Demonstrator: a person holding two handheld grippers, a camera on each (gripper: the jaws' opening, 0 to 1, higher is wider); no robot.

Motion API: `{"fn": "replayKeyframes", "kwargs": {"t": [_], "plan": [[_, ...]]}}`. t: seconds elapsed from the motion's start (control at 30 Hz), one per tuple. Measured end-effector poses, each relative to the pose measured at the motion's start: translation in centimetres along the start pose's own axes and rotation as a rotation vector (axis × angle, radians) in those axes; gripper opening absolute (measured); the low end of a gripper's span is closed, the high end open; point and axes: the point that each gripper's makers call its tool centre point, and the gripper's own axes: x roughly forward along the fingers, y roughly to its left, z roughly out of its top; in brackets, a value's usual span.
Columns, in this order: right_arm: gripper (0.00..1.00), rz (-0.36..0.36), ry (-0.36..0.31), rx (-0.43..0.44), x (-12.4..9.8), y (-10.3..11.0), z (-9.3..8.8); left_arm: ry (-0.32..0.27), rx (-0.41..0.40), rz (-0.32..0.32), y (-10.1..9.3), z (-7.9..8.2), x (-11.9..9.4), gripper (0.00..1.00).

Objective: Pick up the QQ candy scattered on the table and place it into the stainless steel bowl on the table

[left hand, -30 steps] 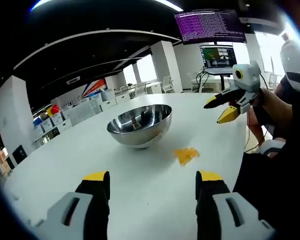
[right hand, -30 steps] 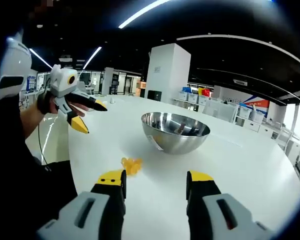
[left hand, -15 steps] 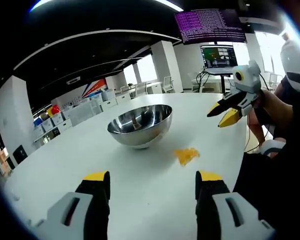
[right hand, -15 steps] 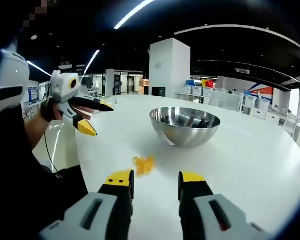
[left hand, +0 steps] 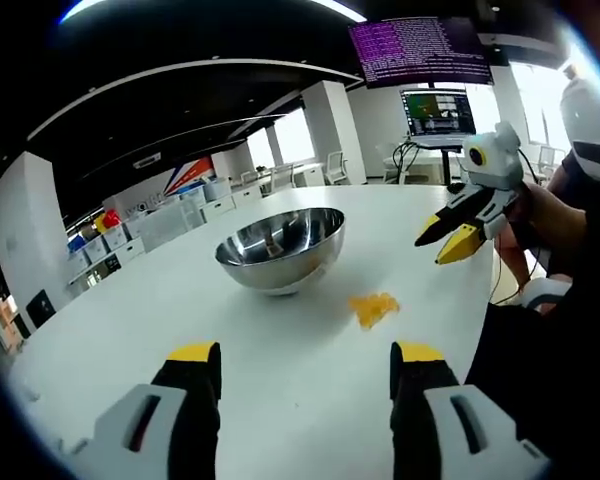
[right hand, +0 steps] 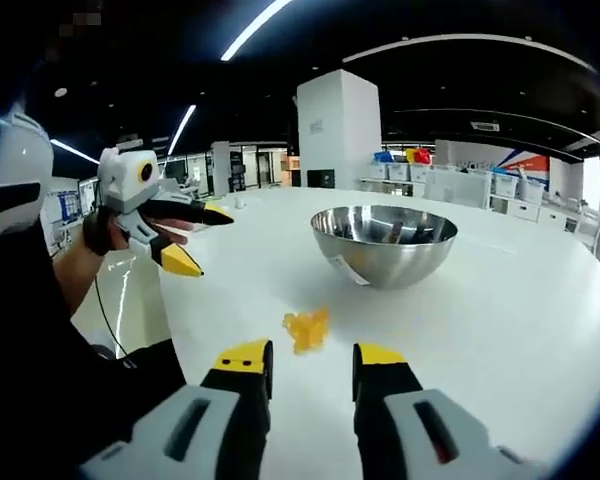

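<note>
Right gripper view: right claw (right hand: 310, 362) is lining up on the small orange clump of QQ candy (right hand: 307, 328), jaws narrowly apart, holding nothing.
Candy is sitting on the white round surface (right hand: 500, 300), near the shiny stainless steel bowl (right hand: 384, 243). Probably soft, light, slippery: pinch across its middle. Left claw (left hand: 305, 380) is hanging wide open, empty.

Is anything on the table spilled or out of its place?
Yes. A small heap of yellow QQ candy lies loose on the white table, apart from the stainless steel bowl, instead of inside it. Nothing looks damaged.
</note>
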Motion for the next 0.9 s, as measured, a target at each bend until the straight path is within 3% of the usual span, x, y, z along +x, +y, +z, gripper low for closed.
{"fn": "replayKeyframes", "kwargs": {"t": [0.17, 0.23, 0.37, 0.53, 0.9], "plan": [[0.28, -0.032, 0.026, 0.015, 0.9, 0.0, -0.9, 0.006, 0.002, -0.004, -0.1, -0.2, 0.0, 0.68], [0.26, -0.061, 0.024, 0.067, 1.3, -0.2, -1.1, 0.007, 0.002, 0.000, 0.0, -0.2, -0.1, 0.68], [0.22, -0.052, -0.028, 0.201, 2.2, 0.7, -0.7, 0.013, -0.005, 0.003, 0.0, -0.5, 0.0, 0.68], [0.22, -0.075, -0.037, 0.185, 3.1, 1.2, -0.8, 0.013, -0.005, -0.006, -0.3, -0.5, 0.0, 0.68], [0.16, -0.088, -0.001, 0.251, 4.8, 1.9, -2.2, 0.013, -0.008, -0.019, -0.6, -0.7, 0.0, 0.68]]}}
